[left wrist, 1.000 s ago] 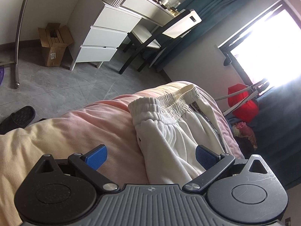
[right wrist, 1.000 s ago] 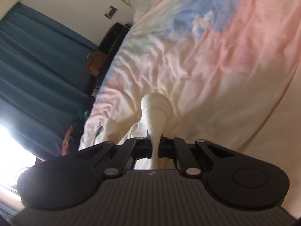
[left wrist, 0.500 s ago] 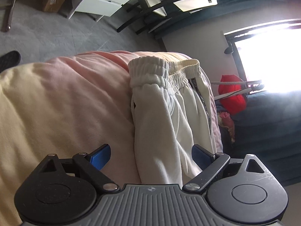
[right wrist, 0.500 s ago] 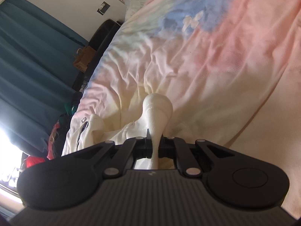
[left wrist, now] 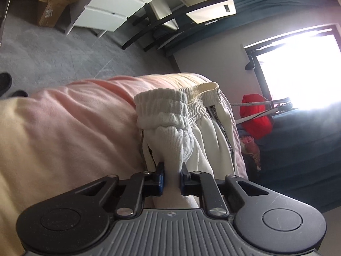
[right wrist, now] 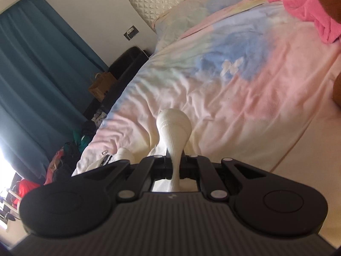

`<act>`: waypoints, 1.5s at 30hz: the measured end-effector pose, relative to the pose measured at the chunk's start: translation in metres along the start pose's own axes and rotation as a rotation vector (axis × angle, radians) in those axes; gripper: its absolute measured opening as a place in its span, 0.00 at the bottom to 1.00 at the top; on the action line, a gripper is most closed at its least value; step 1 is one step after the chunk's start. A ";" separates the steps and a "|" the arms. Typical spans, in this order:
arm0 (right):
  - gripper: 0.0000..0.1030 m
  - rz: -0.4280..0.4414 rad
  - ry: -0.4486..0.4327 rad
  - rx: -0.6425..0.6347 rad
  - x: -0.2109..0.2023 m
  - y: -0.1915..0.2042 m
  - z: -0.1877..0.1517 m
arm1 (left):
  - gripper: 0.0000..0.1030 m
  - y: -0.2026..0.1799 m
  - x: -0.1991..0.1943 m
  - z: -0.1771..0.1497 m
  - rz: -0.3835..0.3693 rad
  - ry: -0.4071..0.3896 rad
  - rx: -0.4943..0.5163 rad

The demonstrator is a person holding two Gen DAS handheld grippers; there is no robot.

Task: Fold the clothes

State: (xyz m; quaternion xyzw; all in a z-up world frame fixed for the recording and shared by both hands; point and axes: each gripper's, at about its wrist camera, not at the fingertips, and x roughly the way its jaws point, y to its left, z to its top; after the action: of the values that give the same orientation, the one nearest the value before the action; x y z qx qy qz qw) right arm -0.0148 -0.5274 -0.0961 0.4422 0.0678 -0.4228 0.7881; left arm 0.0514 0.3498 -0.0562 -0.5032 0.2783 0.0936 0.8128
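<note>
White sweatpants (left wrist: 191, 128) lie on the pink and yellow bed cover (left wrist: 74, 128), with the elastic waistband (left wrist: 170, 104) at the far end near the bed's edge. My left gripper (left wrist: 172, 177) is shut on a bunched fold of the pants just below the waistband. My right gripper (right wrist: 175, 164) is shut on another part of the same white pants (right wrist: 173, 128), a ribbed end that sticks up between the fingers above the pastel bed cover (right wrist: 245, 106).
Beyond the bed edge are grey floor, a white drawer unit (left wrist: 119, 6), a black chair (left wrist: 181, 15) and a cardboard box (left wrist: 53, 2). A bright window (left wrist: 298, 70) and a red bag (left wrist: 254, 117) stand to the right. A pink garment (right wrist: 304, 6) lies near the pillow (right wrist: 202, 10).
My left gripper was open over the pants and has closed on a fold below the waistband. My right gripper stays shut on the ribbed end and has shifted slightly.
</note>
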 end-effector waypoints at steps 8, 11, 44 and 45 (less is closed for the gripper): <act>0.05 -0.019 -0.020 0.025 -0.016 -0.001 0.010 | 0.08 -0.021 -0.032 0.006 -0.140 -0.121 0.006; 0.05 0.001 -0.035 -0.044 -0.007 0.023 0.020 | 0.08 -0.050 -0.028 0.014 -0.113 -0.132 0.080; 0.88 0.189 0.096 -0.315 0.209 0.233 -0.055 | 0.61 -0.209 0.261 0.082 0.104 -0.010 0.315; 0.88 0.213 0.110 -0.303 0.196 0.230 -0.052 | 0.62 -0.208 0.249 0.081 0.098 -0.005 0.316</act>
State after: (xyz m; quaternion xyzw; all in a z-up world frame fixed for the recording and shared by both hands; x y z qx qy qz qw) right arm 0.2902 -0.5488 -0.0746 0.3456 0.1264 -0.2974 0.8810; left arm 0.3760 0.2891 -0.0059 -0.3549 0.3116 0.0894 0.8769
